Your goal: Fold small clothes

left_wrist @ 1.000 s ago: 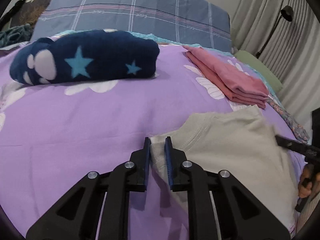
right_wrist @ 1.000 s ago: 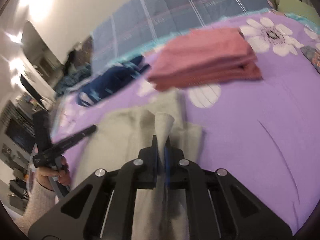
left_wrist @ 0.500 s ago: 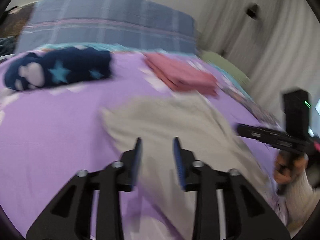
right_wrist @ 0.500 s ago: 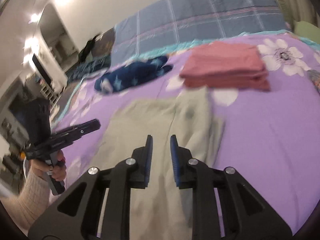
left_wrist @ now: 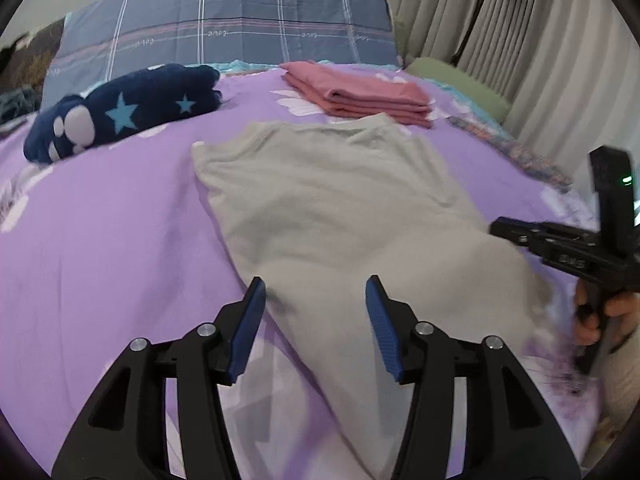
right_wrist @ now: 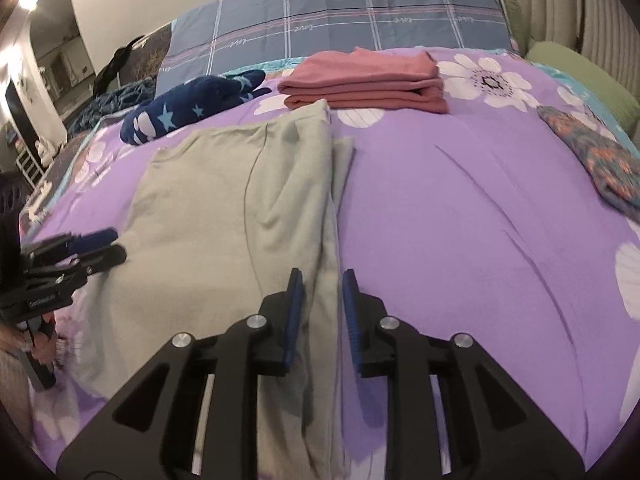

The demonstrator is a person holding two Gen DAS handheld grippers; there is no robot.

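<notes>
- Purple flowered bedspread [left_wrist: 100, 240] covers the bed, with a blue checked pillow [left_wrist: 240, 20] at the back.
- Grey shirt [left_wrist: 340, 208] lies flat on it, just past both sets of jaws.
- Left gripper [left_wrist: 315, 300] has its jaws wide, with nothing in them. A second ago they pinched the shirt.
- Right gripper [right_wrist: 322, 296] has its jaws a little apart over the shirt's right edge. Before, they held cloth too.
- Pink folded clothes [right_wrist: 368, 80] and a navy star blanket [left_wrist: 120, 112] sit behind.
- "love" is stitched on the pillow.
</notes>
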